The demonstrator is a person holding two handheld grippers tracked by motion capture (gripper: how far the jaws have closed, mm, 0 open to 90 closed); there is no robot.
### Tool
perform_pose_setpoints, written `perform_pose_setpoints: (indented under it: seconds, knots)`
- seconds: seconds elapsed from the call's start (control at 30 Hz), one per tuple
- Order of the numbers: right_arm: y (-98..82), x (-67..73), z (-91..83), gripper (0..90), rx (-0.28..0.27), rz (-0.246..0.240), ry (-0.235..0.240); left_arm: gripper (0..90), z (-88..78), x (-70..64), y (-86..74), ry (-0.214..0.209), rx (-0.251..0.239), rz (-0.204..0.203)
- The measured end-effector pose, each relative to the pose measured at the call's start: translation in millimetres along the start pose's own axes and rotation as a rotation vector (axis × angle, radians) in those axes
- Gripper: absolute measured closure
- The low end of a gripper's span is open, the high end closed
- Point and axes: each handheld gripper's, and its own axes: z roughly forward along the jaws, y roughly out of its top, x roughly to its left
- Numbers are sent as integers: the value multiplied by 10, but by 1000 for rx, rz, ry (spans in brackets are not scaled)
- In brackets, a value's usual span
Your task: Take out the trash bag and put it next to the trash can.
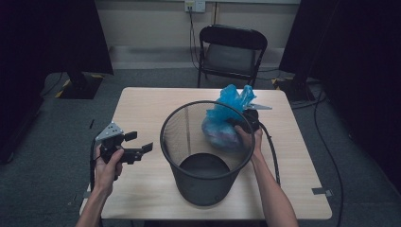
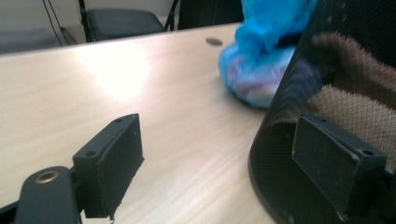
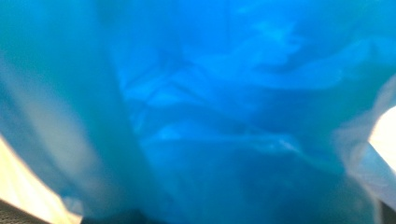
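1. A black mesh bin point(image 1: 206, 151) stands in the middle of the wooden table point(image 1: 142, 99).
2. A full blue bag point(image 1: 226, 125) sits on the table just behind the bin, on the bin's right side. Its tied top sticks up above the bin's rim.
3. The right gripper point(image 1: 246, 119) is at the top of the bag, right beside the bin's rim. Its jaws are squeezed tight on the bag's bunched neck.
4. In the right gripper view, blue plastic point(image 3: 201, 112) is pressed up close to the camera.
5. The left gripper point(image 1: 140, 144) is to the left of the bin, near its side but not touching it. Its jaws are spread wide and hold nothing.
6. In the left gripper view, one jaw is in front of the bin's mesh wall point(image 2: 327, 116) and the other is over bare table.
7. A black chair point(image 1: 230, 52) stands well behind the bin, past the far edge of the table.
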Motion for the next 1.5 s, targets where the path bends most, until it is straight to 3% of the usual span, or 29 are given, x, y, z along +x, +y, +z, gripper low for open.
perform_pose_setpoints:
  seconds: [0.07,0.1,0.23,0.33,0.4,0.57,0.63,0.7,0.8,0.9,1.03,1.13,1.17,1.3,1.5]
  knots:
    - [67,-17,46,860,11,-11,-20,172,85,4,-105,-14,60,-10]
    - [104,-35,75,860,11,-15,-30,178,110,-9,-129,-11,88,6]
    - [176,-64,153,808,-12,-5,-30,163,162,-21,-297,-5,112,13]
    - [206,-58,133,702,-20,7,-20,163,227,-36,-404,6,147,14]
    - [218,-42,89,614,-22,20,-13,163,302,-81,-531,7,195,30]
    - [249,33,-67,431,-33,21,-20,163,372,-146,-684,51,236,56]
    - [253,58,-134,369,-43,28,-26,164,405,-166,-757,47,250,46]
    - [254,73,-198,331,-55,43,-16,163,444,-191,-779,66,282,77]
    - [268,106,-289,273,-71,54,-7,170,499,-203,-843,71,286,63]
    - [299,133,-389,240,-89,48,-3,168,527,-210,-885,91,310,85]
    - [326,152,-519,195,-116,60,1,167,557,-177,-933,127,314,47]
    - [341,166,-612,182,-141,66,6,157,574,-202,-954,153,307,76]
    - [354,170,-643,176,-147,66,4,153,581,-205,-956,162,313,103]
    - [439,198,-755,162,-170,60,1,120,613,-218,-973,172,296,102]
    - [453,218,-882,158,-156,38,-12,108,623,-225,-971,179,298,102]
